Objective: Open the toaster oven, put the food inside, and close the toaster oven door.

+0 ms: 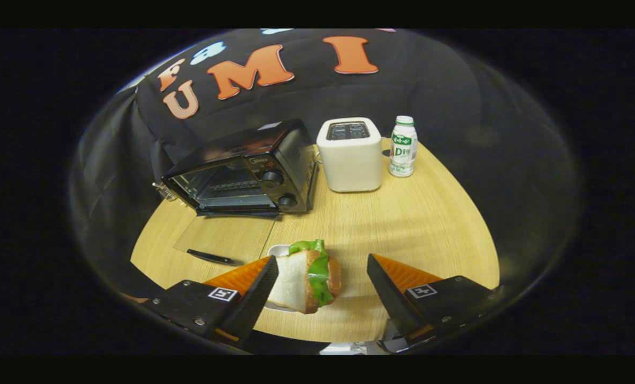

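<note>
now centre your gaping gripper (pixel 323 280) on the sandwich (pixel 307 277) (it hugs the left finger), then squeeze gently before lifting.

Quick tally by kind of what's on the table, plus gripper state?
Toaster oven, door down and open: 1
Pop-up toaster: 1
Drink bottle: 1
Sandwich on a white dish: 1
White dish: 1
Total: 5
Gripper open; sandwich sits between the fingers, by the left one, neither pressing it.
</note>
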Tool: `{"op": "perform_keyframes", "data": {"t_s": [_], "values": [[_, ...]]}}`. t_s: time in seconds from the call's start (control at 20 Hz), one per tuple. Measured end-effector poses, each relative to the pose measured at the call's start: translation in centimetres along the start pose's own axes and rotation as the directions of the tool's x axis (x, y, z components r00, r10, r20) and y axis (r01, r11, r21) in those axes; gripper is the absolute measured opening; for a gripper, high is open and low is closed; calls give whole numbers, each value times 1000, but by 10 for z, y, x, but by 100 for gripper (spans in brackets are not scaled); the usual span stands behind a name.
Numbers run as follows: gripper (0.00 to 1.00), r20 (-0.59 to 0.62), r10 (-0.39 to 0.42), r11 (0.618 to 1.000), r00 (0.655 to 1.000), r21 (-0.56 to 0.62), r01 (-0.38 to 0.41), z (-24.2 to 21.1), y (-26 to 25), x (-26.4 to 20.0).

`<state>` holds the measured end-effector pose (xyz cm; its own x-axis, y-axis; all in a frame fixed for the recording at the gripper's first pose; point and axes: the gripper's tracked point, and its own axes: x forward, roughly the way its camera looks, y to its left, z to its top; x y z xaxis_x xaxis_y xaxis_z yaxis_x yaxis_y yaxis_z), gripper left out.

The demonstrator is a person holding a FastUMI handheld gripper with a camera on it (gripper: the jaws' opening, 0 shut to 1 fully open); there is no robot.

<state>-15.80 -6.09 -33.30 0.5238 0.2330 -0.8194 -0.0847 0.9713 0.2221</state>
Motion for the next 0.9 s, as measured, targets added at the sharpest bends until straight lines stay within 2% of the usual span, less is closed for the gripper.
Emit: {"op": "perform_keyframes", "data": {"t_s": [0.25, 0.45, 0.5, 0.55, 0.6, 0.7, 0.8, 0.9], "values": [[99, -121, 96, 991, 988, 104, -83, -40, -4, 31], [96, -150, 166, 972, 975, 190, -136, -47, 12, 44], [86, -156, 176, 967, 972, 214, -141, -49, 13, 43], [81, -161, 190, 959, 969, 243, -147, -49, 16, 42], [67, -165, 196, 950, 967, 278, -145, -49, 18, 40], [52, -171, 229, 921, 958, 358, -156, -48, 23, 32], [39, -152, 219, 906, 964, 400, -142, -44, 23, 27], [37, -137, 204, 904, 969, 407, -133, -40, 26, 18]]}}
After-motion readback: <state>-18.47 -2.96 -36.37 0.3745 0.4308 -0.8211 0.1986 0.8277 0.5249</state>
